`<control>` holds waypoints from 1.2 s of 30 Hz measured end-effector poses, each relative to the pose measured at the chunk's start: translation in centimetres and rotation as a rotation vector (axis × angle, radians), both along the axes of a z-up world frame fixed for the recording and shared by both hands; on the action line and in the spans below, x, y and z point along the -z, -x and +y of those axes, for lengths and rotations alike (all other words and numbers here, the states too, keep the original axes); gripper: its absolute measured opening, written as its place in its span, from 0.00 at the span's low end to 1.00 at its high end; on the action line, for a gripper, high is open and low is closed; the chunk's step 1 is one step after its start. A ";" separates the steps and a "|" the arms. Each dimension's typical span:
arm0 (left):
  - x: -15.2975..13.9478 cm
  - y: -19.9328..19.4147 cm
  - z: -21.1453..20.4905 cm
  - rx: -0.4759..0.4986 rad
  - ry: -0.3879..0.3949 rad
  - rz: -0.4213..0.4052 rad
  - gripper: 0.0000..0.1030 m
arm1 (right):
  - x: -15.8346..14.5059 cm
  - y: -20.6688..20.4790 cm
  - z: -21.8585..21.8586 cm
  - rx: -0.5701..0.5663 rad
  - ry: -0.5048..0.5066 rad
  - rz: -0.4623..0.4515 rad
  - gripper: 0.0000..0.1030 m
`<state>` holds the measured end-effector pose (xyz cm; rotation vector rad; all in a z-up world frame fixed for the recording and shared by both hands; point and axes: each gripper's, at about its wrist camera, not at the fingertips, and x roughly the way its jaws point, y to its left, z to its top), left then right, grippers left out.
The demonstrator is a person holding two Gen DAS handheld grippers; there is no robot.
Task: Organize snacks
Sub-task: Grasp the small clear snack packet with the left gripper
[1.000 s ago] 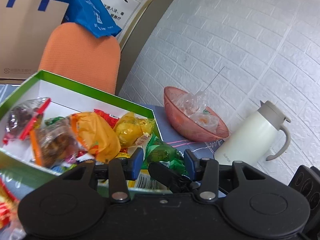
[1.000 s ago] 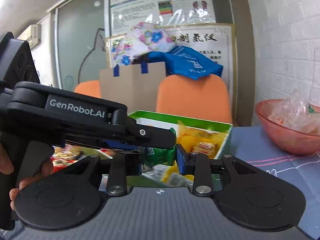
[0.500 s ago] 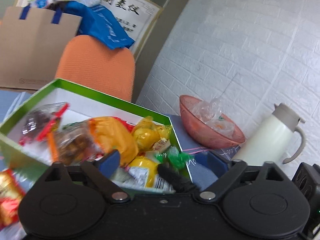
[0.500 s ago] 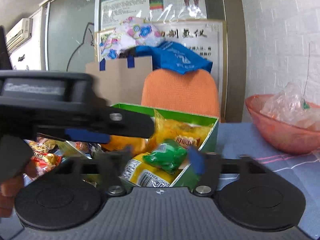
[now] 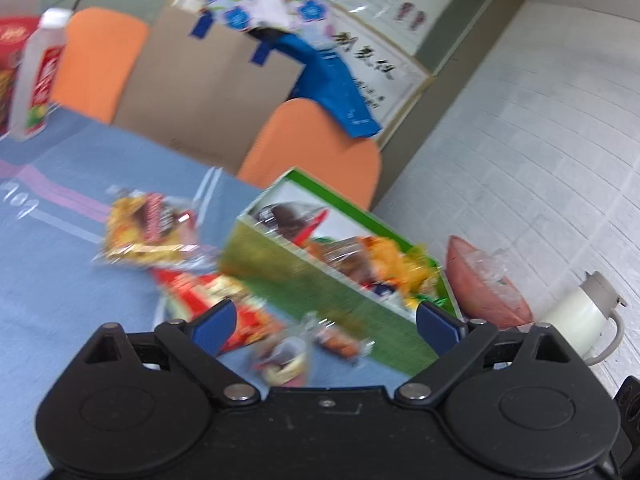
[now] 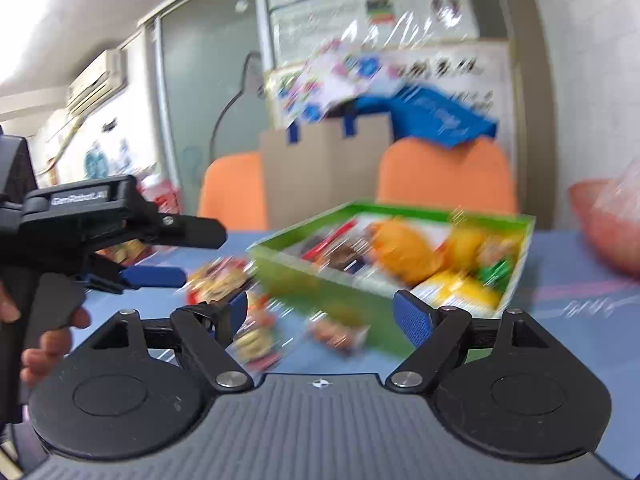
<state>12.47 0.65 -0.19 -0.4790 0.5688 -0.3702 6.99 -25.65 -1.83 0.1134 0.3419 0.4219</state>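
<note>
Right, both tools wide open, nothing between the pads; left gripper (image 5: pixel 322 322) fills the bottom of its own view, blue pads spread far apart, and below the gap lie loose blurred snack packets (image 5: pixel 288 356) on the blue tablecloth (image 5: pixel 60 264); the right gripper (image 6: pixel 320 312) likewise spread, empty, lower centre of its frame.

Green-rimmed cardboard box w/ white inside (image 5: pixel 332 280) sits centre-right in the left view, tilted across the frame, packed w/ wrapped snacks; an orange-yellow bag (image 6: pixel 404 248) and a yellow packet (image 6: pixel 460 292) show in it, plus a small green-wrapped sweet (image 6: pixel 496 270) near the box's right wall in the right view.

Outside the box, to its left, a yellow-and-red crinkly packet (image 5: pixel 148 228) lies flat on the cloth; a red packet (image 5: pixel 208 292) just below it, near the left pad; all rather blurred.

Right of the box: pink translucent bowl (image 5: pixel 486 280) holding clear plastic; white thermos jug w/ grey lid (image 5: pixel 576 316) at far right edge.

Left side of the right view: the left gripper seen side-on, a person's hand (image 6: pixel 44 340) round its handle.
</note>
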 end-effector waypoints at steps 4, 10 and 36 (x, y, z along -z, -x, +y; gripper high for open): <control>1.2 -0.2 1.4 0.008 0.031 0.049 1.00 | 0.9 -0.2 2.9 -0.064 0.050 0.050 1.00; 1.9 -1.9 -1.1 0.097 -0.016 0.054 0.93 | 1.8 -1.2 6.1 -0.130 0.122 0.110 1.00; 3.4 -3.6 -2.2 0.163 -0.053 0.126 0.82 | 3.7 -4.8 7.8 -0.135 0.221 0.185 0.60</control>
